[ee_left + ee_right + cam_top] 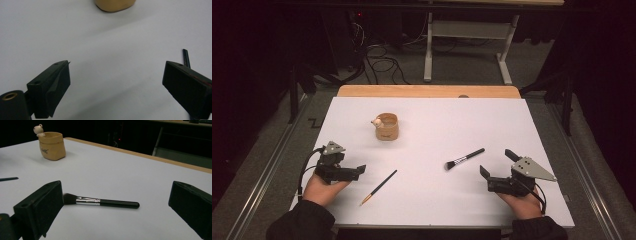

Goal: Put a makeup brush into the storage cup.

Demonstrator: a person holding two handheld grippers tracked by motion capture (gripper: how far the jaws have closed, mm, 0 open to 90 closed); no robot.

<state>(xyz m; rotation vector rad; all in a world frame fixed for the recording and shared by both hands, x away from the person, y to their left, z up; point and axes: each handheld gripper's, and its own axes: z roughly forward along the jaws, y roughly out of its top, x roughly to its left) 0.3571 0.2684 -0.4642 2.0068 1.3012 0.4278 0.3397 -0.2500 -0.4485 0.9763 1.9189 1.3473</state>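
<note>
High view: white counter (427, 200) w/ a person's two hands at the near edge. Far left, the left gripper (360, 170) rests low, fingers spread apart, holding nothing. Just right of it lies a thin pencil-like brush (379, 187), long axis diagonal, pale tip toward the near-left, dark end toward the far-right. Further back, a tan pot (387, 127) w/ a small figure on its rim. Right of centre, the makeup brush (464, 159) lies flat, axis diagonal, bristles pointing near-left, black handle far-right. Far right, the right gripper (498, 164), fingers wide open, empty, near the brush but apart. Right gripper view: makeup brush (100, 201) lies crosswise btwn the fingers, bristles left.
</note>
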